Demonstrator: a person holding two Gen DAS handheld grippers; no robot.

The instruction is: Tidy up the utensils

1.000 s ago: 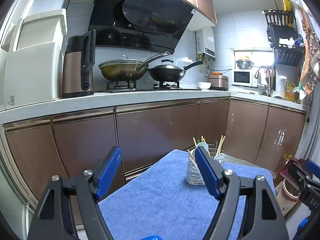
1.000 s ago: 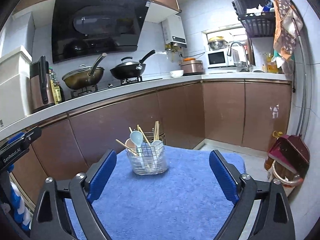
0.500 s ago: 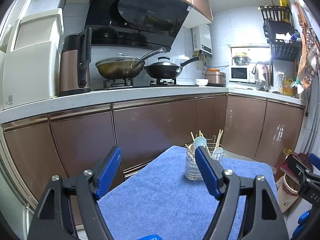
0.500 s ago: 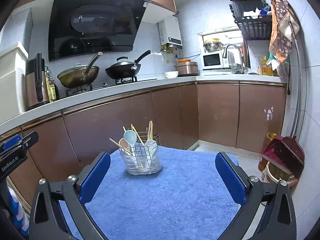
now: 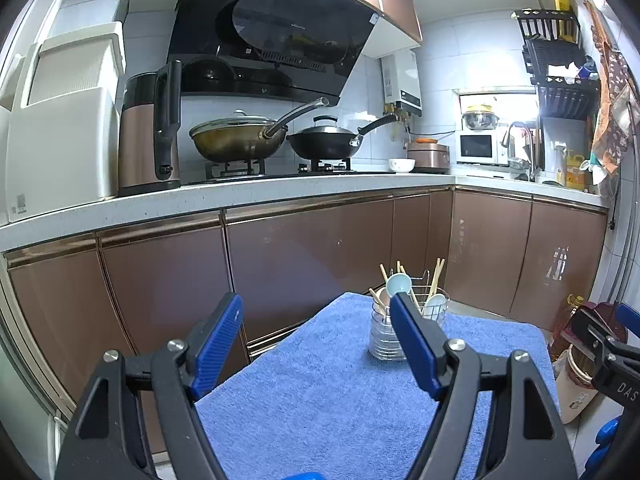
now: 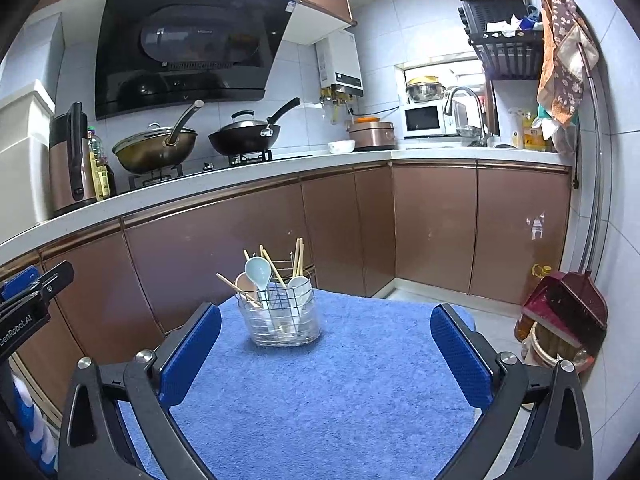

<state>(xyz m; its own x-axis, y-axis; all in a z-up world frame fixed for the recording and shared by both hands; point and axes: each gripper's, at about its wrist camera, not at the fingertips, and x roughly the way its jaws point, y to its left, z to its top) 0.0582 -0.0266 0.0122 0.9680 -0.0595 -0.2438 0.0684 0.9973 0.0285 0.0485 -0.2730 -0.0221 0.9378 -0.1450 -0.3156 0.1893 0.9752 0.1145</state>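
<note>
Each hand-held gripper (image 5: 316, 340) (image 6: 326, 340) gapes wide, empty; chopsticks (image 6: 298, 258) and spoons (image 6: 256, 274) stand handle-down in the holder (image 6: 286, 320).

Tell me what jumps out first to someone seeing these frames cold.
The utensil holder, packed with pale spoons and wooden chopsticks, stands alone at the far end of the blue towel. Both tongs, left and right, frame it, open and empty. Behind, two woks sit on the stove.

A home kitchen: range hood (image 6: 188, 48) over two woks (image 6: 240, 138) on a gas stove, brown cabinets (image 6: 240, 248), microwave (image 6: 424, 119).
</note>
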